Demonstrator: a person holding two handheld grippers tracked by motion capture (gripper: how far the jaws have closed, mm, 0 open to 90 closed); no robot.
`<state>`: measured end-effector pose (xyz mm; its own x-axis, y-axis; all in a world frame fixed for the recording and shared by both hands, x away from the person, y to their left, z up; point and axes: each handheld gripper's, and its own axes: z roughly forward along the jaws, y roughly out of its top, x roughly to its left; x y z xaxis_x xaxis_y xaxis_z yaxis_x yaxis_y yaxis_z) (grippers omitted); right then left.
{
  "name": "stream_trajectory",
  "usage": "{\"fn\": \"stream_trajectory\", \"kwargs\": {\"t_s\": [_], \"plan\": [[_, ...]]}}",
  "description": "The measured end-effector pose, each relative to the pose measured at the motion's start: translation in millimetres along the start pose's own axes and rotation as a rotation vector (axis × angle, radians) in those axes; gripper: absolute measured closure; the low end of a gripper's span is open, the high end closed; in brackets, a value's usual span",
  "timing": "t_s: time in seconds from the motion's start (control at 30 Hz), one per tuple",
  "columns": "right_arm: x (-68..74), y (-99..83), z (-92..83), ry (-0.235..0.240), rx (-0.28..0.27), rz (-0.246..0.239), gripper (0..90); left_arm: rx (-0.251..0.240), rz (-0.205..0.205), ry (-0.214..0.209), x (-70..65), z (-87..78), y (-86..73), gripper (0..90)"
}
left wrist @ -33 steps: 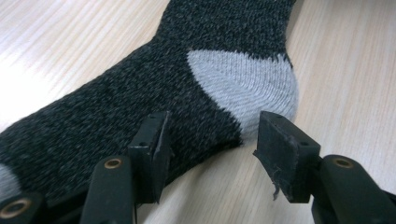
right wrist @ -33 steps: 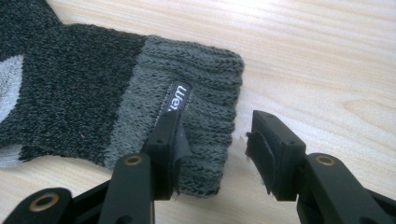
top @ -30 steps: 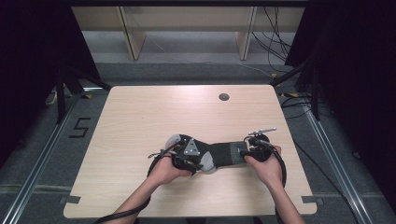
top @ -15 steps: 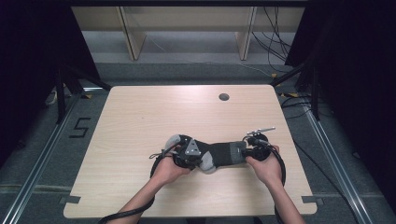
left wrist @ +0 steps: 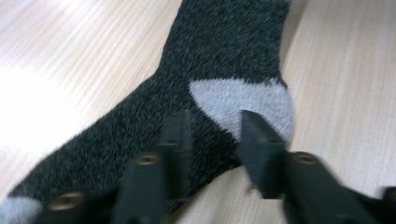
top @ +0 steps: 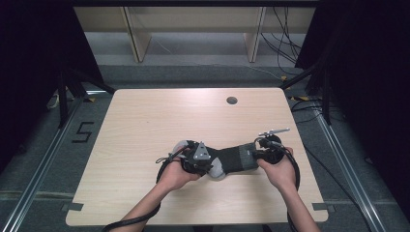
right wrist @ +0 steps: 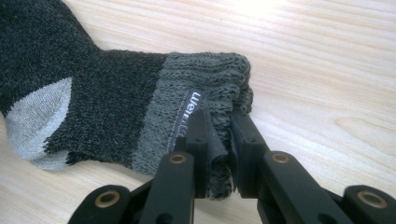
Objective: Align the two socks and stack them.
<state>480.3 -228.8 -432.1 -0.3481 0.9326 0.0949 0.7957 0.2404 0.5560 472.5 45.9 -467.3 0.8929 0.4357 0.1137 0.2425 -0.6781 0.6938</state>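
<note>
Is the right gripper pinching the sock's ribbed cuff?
Yes, the right gripper is clamped on the grey ribbed cuff of the sock.

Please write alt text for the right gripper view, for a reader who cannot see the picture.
The right hand-held gripper pinches the ribbed grey cuff of a dark charcoal sock, its two black jaws closed on the cuff's edge. The sock lies flat on a light wooden table, with a light grey heel patch at the left and a small white label on the cuff.

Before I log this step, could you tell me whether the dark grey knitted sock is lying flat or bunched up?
Mostly flat: the dark grey knitted sock lies spread on the light wooden table, its ribbed cuff bunched between the right gripper's jaws.
</note>
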Motion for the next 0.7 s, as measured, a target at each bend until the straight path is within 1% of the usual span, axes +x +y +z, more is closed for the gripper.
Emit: {"fn": "stream_trajectory", "kwargs": {"t_s": [0.03,0.1,0.13,0.17,0.2,0.23,0.27,0.3,0.37,0.4,0.43,0.47,0.53,0.57,0.6,0.63,0.67,0.7], "plan": [[-0.7,-0.5,-0.1,0.005,-0.001,-0.008,79.8,-0.007,-0.009,-0.017,-0.3,1.0,-0.6,56.2],[0.0,-0.8,0.6,0.002,0.005,-0.001,79.7,-0.003,-0.013,-0.021,-1.1,2.6,-0.4,53.3],[-1.3,-0.8,1.3,-0.005,0.003,-0.020,79.6,0.003,-0.005,-0.019,-0.9,4.2,0.0,52.1],[-2.0,-1.2,4.0,-0.002,0.001,-0.027,79.6,0.011,0.001,-0.025,-0.1,5.8,0.1,52.5],[-1.5,-1.6,4.8,-0.005,0.010,-0.019,79.4,0.019,-0.001,-0.030,0.2,7.7,-0.3,54.6],[-0.1,-1.8,5.9,-0.012,0.005,-0.007,79.4,0.033,-0.001,-0.027,0.3,9.4,-0.8,57.1],[0.0,-2.5,6.5,-0.022,0.008,-0.016,79.3,0.045,0.000,-0.034,0.4,11.6,-1.5,61.0],[0.4,-2.9,7.5,-0.012,0.011,-0.014,79.1,0.052,0.012,-0.034,0.6,12.8,-2.3,64.5],[-0.3,-4.0,8.9,-0.011,0.013,-0.018,79.0,0.040,0.003,-0.034,-0.9,15.5,-3.7,70.1],[-0.5,-4.7,9.3,-0.009,0.021,-0.015,79.0,0.040,-0.004,-0.031,-1.0,15.3,-3.6,72.4],[0.1,-5.1,10.0,-0.010,0.023,-0.003,79.0,0.048,0.004,-0.033,-0.4,14.6,-3.4,76.4],[-0.1,-4.8,10.1,-0.018,0.020,-0.006,79.0,0.043,-0.004,-0.034,-0.9,14.8,-3.3,79.4],[0.2,-4.5,9.8,-0.019,0.022,0.001,79.0,0.048,0.002,-0.037,-0.5,14.4,-3.0,82.3],[0.2,-4.4,9.2,-0.007,0.023,0.001,79.1,0.066,0.017,-0.041,0.8,12.8,-2.0,82.3],[0.3,-3.3,7.2,-0.001,0.017,-0.001,79.1,0.046,0.001,-0.034,-0.2,12.7,-1.1,83.2],[-1.1,-2.3,6.7,0.014,0.012,-0.007,79.0,0.046,0.001,-0.034,-0.2,12.7,-1.1,83.2],[-0.3,-2.0,5.7,-0.015,0.002,-0.005,79.0,0.050,0.028,-0.031,1.1,8.8,0.8,83.3],[-0.9,-1.3,4.2,-0.013,0.001,-0.015,79.0,0.050,0.028,-0.031,1.1,8.8,0.8,83.4]]}}
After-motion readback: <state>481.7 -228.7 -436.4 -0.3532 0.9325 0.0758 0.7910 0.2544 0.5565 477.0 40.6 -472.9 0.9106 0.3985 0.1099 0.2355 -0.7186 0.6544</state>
